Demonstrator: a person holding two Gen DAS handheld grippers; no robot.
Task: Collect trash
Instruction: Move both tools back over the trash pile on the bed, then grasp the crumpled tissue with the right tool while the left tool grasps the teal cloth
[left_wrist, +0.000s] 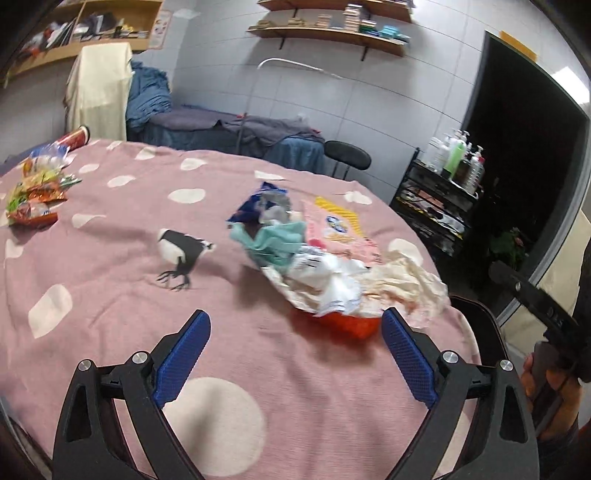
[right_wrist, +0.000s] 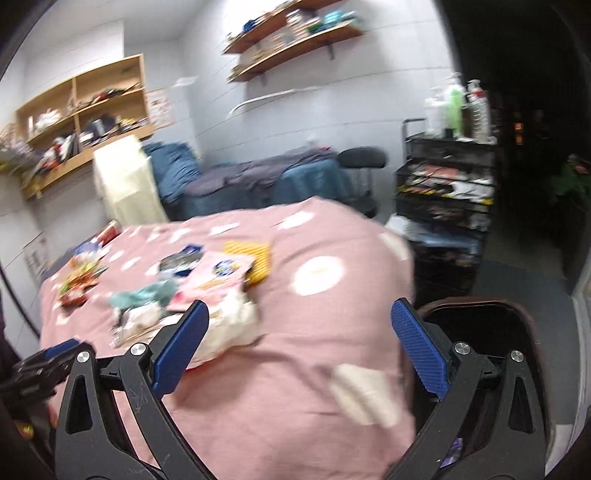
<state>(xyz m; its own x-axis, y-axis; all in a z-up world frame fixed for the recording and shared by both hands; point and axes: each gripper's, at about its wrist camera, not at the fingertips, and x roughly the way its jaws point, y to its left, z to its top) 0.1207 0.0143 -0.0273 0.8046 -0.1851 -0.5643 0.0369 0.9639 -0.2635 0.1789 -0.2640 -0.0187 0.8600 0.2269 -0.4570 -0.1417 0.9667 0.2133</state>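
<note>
Pink cloth (left_wrist: 122, 229) with white dots across the middle of the left wrist frame, printed with a black-and-white bird (left_wrist: 181, 254). At centre right, a trash pile (left_wrist: 325, 258): teal, white, cream, orange-red, a blue wrapper (left_wrist: 255, 205), a pink packet (left_wrist: 332, 225) with yellow stripes. Upper left, orange, green and yellow snack bags (left_wrist: 35, 195). Blue pads on black on the left gripper (left_wrist: 295, 332) and right gripper (right_wrist: 300, 321). Upper right, a black rack (left_wrist: 436, 206). Right wrist view, lower right: dark bin (right_wrist: 480, 332), brownish rim.
</note>
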